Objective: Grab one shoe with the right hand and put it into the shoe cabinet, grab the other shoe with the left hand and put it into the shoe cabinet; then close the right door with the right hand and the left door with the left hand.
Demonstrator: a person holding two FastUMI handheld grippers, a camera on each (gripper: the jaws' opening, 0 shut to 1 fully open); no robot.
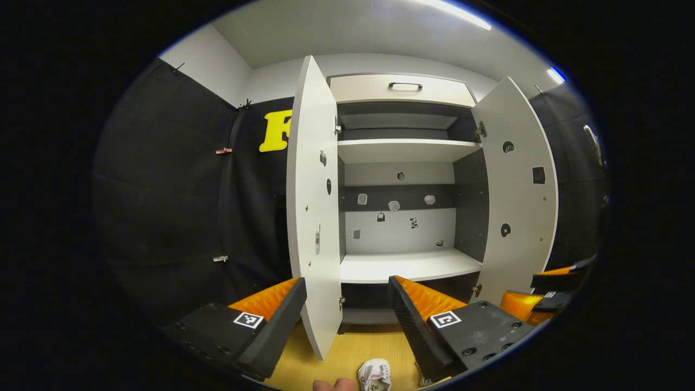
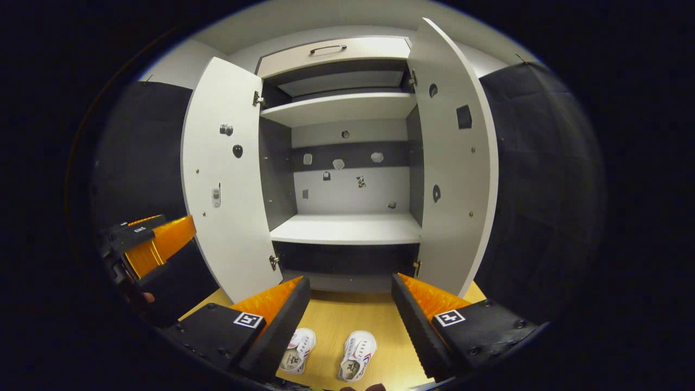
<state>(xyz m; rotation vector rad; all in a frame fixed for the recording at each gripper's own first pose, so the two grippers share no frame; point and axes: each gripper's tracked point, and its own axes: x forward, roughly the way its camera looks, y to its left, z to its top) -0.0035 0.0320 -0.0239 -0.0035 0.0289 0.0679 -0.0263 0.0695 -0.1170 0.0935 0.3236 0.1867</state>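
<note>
Right tongs (image 2: 350,304) hang spread wide in the right gripper view, gripping nothing, and between their fingers at six o'clock sit two small white sneakers on the pale wood floor (image 2: 336,320): the left shoe (image 2: 298,351) tucked close beside the left finger, the right shoe (image 2: 358,355) just next to it, toes toward the cabinet. Over in the left gripper view the left tongs (image 1: 347,309) are spread too, empty, with one white shoe (image 1: 374,374) peeking at six o'clock.

Shoe cabinet (image 2: 342,163) stands at twelve o'clock, left door (image 2: 225,179) and right door (image 2: 453,163) both swung out, lower shelf (image 2: 347,228) bare and waiting.

Risks, as I judge them: the shoes are soft, rounded, fabric-and-rubber things, so a pinch on the toe could let one slip or droop; a grip across the collar looks safer. They lie close together, so a wide finger may nudge the neighbour. The flat, smooth doors flank the opening, and a raised shoe could clip an edge or the shelf lip.
</note>
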